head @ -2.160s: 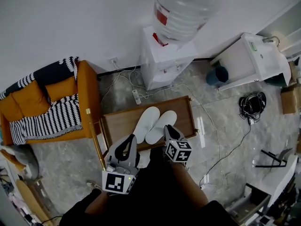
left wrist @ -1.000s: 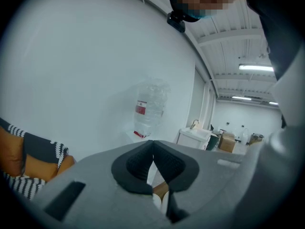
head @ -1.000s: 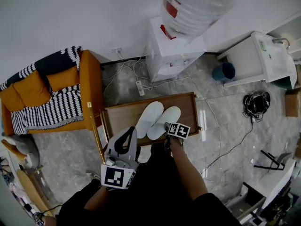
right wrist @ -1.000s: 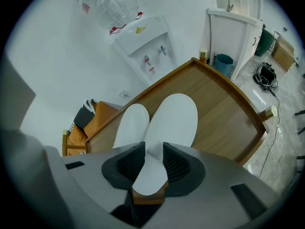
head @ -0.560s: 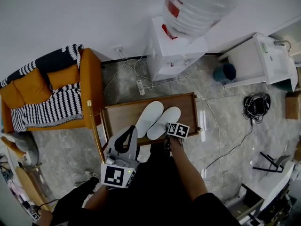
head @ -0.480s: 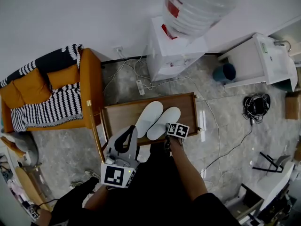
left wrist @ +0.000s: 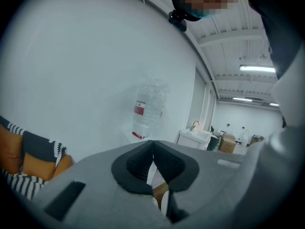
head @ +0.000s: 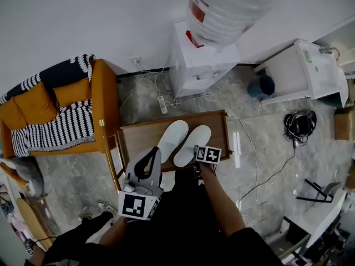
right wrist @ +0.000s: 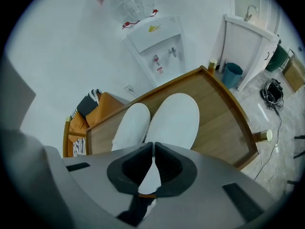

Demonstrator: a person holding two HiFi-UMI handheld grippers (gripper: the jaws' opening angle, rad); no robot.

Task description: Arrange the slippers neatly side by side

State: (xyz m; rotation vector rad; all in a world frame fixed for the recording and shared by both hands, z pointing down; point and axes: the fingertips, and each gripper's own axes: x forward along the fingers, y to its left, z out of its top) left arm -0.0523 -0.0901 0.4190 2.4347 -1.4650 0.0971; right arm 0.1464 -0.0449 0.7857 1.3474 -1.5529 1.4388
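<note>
Two white slippers lie toes away from me on a low wooden table [head: 138, 137]. The left slipper [head: 171, 140] and the right slipper [head: 192, 144] touch near the heels and spread at the toes. My right gripper [head: 197, 160] is down at the right slipper's heel. In the right gripper view its jaws are closing, all but together [right wrist: 153, 157] on the heel edge of the right slipper [right wrist: 176, 120], beside the left slipper [right wrist: 128, 125]. My left gripper [head: 152, 153] hangs raised in front of the table. In the left gripper view its jaws [left wrist: 152, 146] are shut on nothing.
A white water dispenser [head: 199, 65] with a big bottle [head: 222, 4] stands behind the table. An orange sofa [head: 55, 110] with striped cushions is on the left. A power strip with cables [head: 161, 101] lies on the floor. A white cabinet [head: 302, 71] and a blue bin [head: 259, 86] are at the right.
Since the earliest frame my right gripper has gone down to the right slipper's heel and stayed there. The left gripper and both slippers have kept their places.
</note>
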